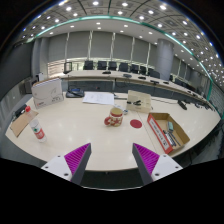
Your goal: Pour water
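My gripper point(112, 158) is open, with nothing between its two fingers; their purple pads point(77, 156) stand wide apart above the near table edge. Beyond the fingers, near the middle of the cream table point(85, 125), stands a red and white cup point(115, 117). Next to it, a little to the right, lies a small dark red round thing point(136, 123). A small white bottle with a red cap point(38, 130) stands upright far off to the left of the fingers.
An open cardboard box point(167, 132) with green and red contents lies to the right. Another box point(139, 101) and papers point(98, 98) sit farther back. A cardboard piece point(22, 122) lies at the left. Office chairs point(110, 67) and desks fill the room behind.
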